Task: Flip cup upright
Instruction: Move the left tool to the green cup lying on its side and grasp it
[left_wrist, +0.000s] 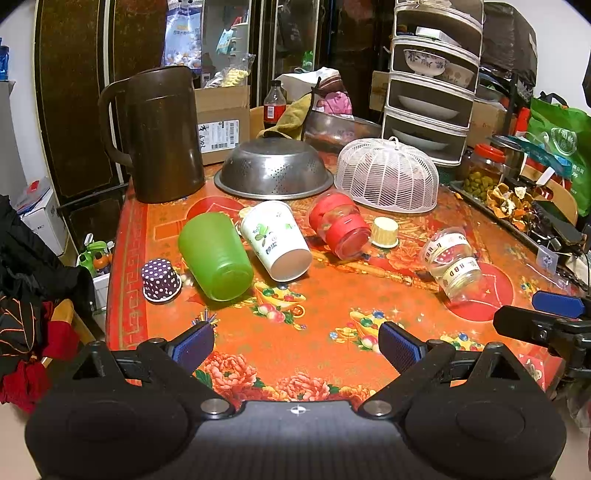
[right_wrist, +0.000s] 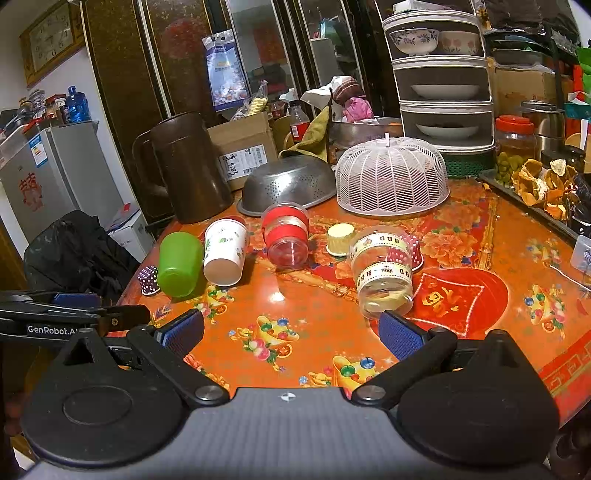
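Table (left_wrist: 314, 332), big to small: brown jug (left_wrist: 162, 136) upright at back, steel colander (left_wrist: 273, 168) and white mesh cover (left_wrist: 386, 177) both dome-up. Pickle jar (left_wrist: 484, 171) holds green bits. Cups all down: green cup (left_wrist: 216, 254), paper cup (left_wrist: 275, 240), red-banded cup (left_wrist: 340, 225) and clear HBD cup (left_wrist: 450, 262) on their sides, nothing visible inside. Polka-dot cup (left_wrist: 160, 278) and yellow cup (left_wrist: 385, 232) inverted. My left claw (left_wrist: 295, 347) wide, holding nothing. Right claw (right_wrist: 291, 334) wide too, just short of the HBD cup.

Five cups are seen tipped on the table (left_wrist: 314, 314): green cup (left_wrist: 216, 256), white paper cup (left_wrist: 275, 240), red-banded glass cup (left_wrist: 340, 225), clear HBD cup (left_wrist: 450, 260); purple dotted cup (left_wrist: 160, 279) inverted at 9 o'clock.
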